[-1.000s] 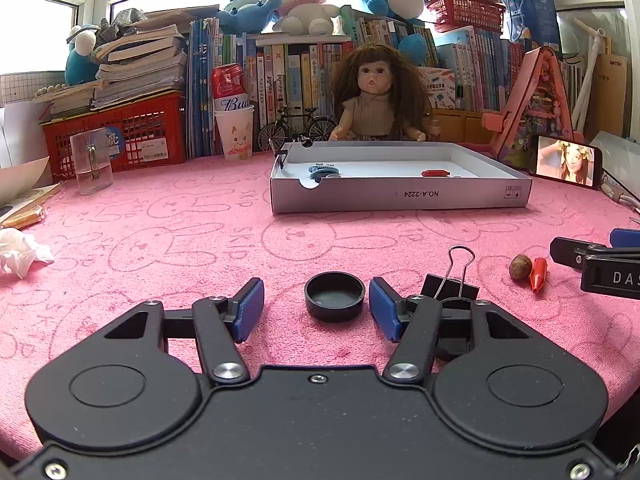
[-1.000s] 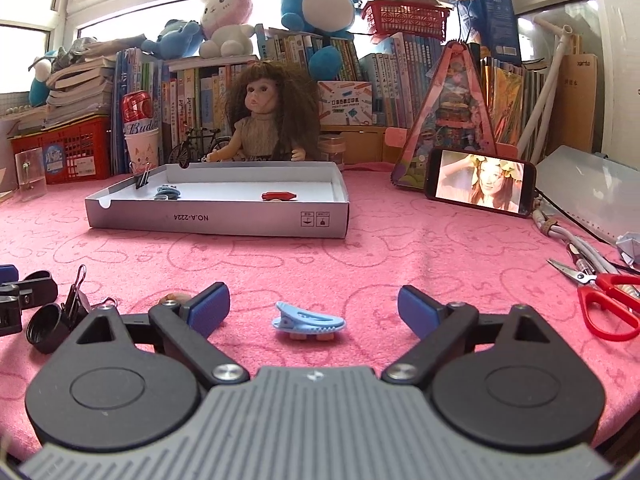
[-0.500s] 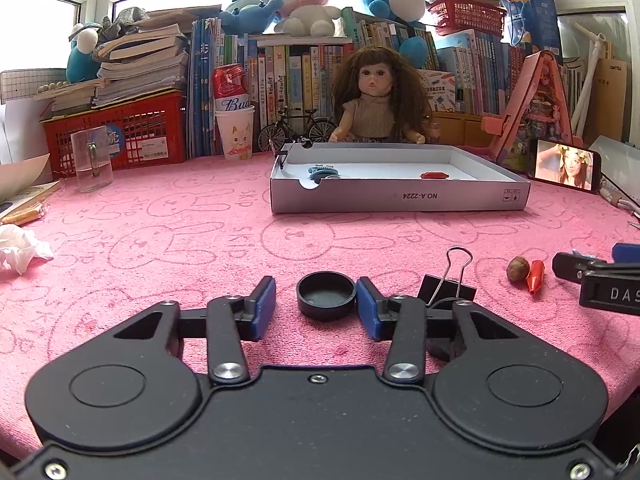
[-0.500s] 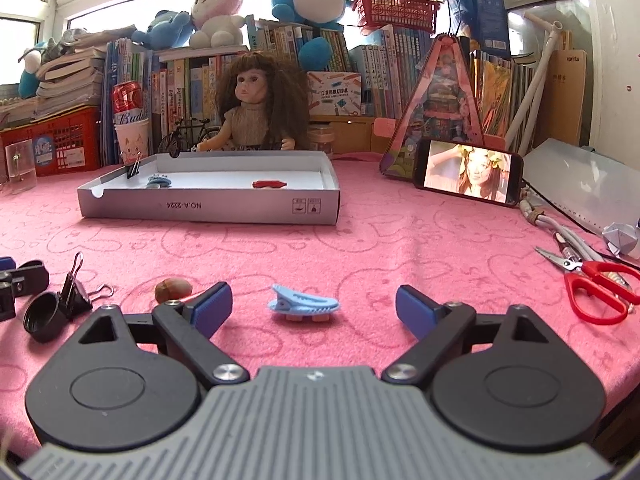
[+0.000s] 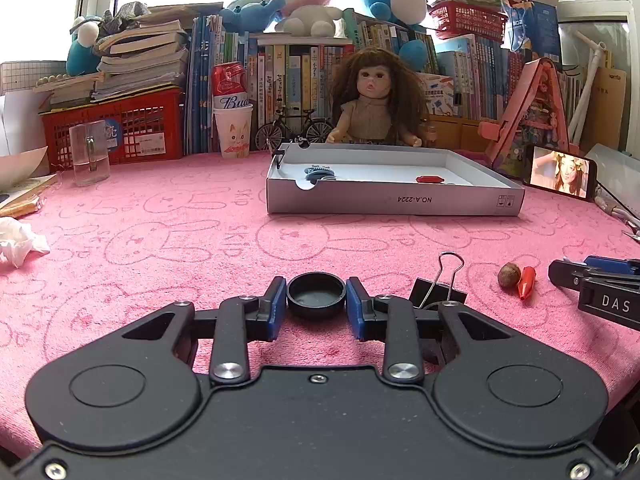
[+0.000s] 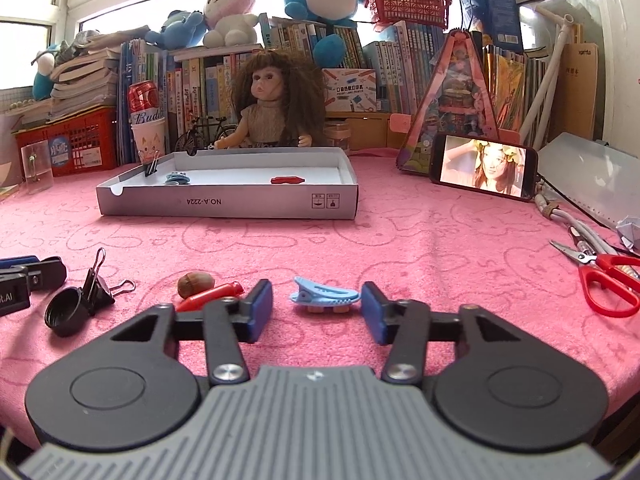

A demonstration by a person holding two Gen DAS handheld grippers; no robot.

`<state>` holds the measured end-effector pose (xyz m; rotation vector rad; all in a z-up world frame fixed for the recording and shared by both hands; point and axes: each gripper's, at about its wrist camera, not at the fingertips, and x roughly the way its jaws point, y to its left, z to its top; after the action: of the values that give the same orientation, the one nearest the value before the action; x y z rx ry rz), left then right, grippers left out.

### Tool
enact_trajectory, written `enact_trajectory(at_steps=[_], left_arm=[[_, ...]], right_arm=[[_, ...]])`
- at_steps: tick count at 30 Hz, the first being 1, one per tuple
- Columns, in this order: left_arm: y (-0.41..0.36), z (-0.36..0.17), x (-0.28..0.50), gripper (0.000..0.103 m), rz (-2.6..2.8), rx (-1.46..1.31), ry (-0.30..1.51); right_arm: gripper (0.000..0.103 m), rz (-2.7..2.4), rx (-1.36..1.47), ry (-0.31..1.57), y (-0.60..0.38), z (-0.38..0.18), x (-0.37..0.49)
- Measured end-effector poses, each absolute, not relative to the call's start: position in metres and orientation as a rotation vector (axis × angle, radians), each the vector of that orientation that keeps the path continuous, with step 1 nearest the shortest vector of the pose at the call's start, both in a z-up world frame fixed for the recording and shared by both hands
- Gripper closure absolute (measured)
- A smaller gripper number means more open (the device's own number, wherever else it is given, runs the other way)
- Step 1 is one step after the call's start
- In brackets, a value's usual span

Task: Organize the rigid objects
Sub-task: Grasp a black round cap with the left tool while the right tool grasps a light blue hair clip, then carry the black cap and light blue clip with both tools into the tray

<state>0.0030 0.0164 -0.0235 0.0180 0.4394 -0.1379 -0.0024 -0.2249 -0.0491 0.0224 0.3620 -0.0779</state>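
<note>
L gripper (image 5: 316, 304) has just been closing and its blue pads (image 5: 275, 307) now clamp the black cap (image 5: 316, 295) on the pink cloth (image 5: 160, 240). R gripper (image 6: 317, 309) has also been closing; the blue hair clip (image 6: 323, 295) lies betw. its pads, right pad touching the clip's tip, left pad w/ a gap, so not gripped. Black binder clip (image 5: 439, 293), nut (image 5: 509, 276) & red piece (image 5: 526, 282) lie just right of the cap. Farther back, the white box (image 5: 394, 200) holds a few small items.
</note>
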Motion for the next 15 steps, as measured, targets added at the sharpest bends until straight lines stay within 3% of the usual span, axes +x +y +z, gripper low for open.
enact_trajectory(at_steps=[2,15], left_arm=[[0.0168,-0.023,0.0033,0.073,-0.138,0.015,0.441],[0.0142,-0.0133,0.0043,0.073,-0.135,-0.004,0.435]], right_arm=[[0.059,-0.08,0.022,0.363,-0.2251,-0.0487,-0.0022],[0.059,-0.075,0.02,0.345,-0.2249,-0.042,0.0003]])
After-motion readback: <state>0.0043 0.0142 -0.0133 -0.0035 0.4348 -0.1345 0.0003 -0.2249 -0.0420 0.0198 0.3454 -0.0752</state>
